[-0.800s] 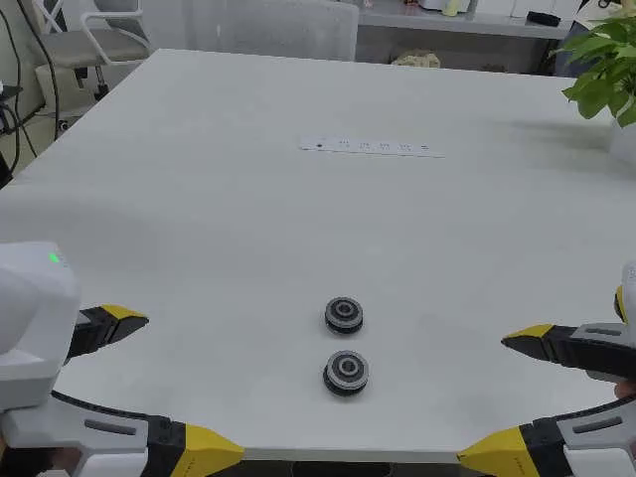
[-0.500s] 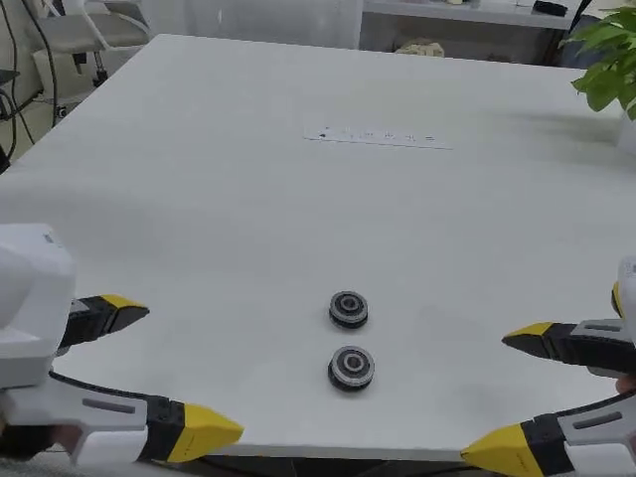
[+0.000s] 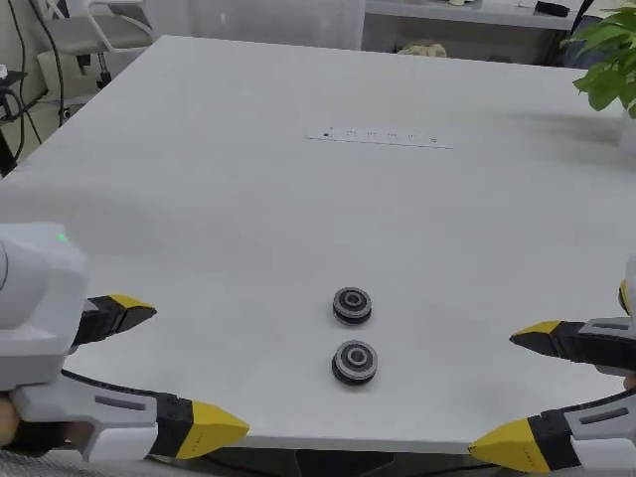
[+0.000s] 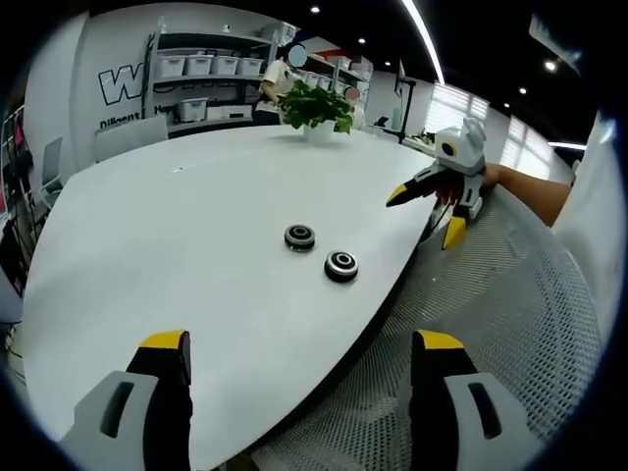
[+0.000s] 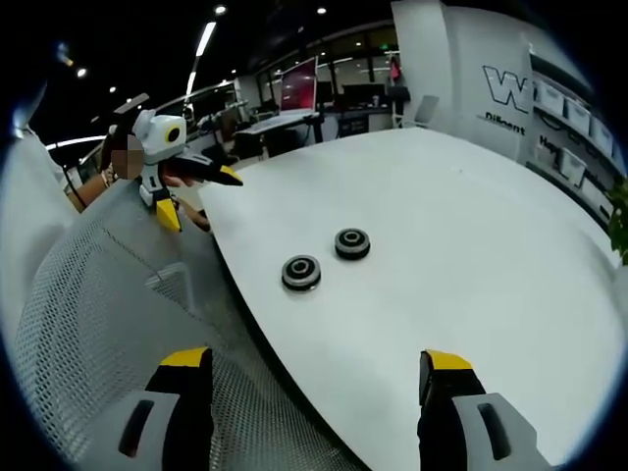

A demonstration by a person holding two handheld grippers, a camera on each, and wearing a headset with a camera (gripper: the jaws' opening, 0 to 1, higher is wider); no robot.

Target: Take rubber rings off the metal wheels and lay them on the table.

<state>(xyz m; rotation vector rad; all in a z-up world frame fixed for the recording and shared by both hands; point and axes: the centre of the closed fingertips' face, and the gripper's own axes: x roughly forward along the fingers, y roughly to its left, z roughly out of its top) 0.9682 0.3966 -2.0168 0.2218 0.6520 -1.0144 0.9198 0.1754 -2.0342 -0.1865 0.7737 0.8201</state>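
Note:
Two small metal wheels with black rubber rings lie flat on the white table near its front edge: the far wheel (image 3: 352, 305) and the near wheel (image 3: 355, 362). Both wheels also sit in the left gripper view (image 4: 299, 236) (image 4: 341, 266) and in the right gripper view (image 5: 352, 243) (image 5: 301, 273). My left gripper (image 3: 179, 373) hangs open at the table's front left corner, well left of the wheels. At the front right my right gripper (image 3: 522, 393) is open too, with nothing between its jaws.
A white power strip (image 3: 379, 137) lies flat at the middle of the table, far beyond the wheels. A potted green plant (image 3: 608, 60) stands at the back right. Chairs (image 3: 94, 35) stand off the table's far left corner.
The head camera has tilted slightly, shifting the scene down and right. The wheels lie where they were. Both grippers stay open at the front corners.

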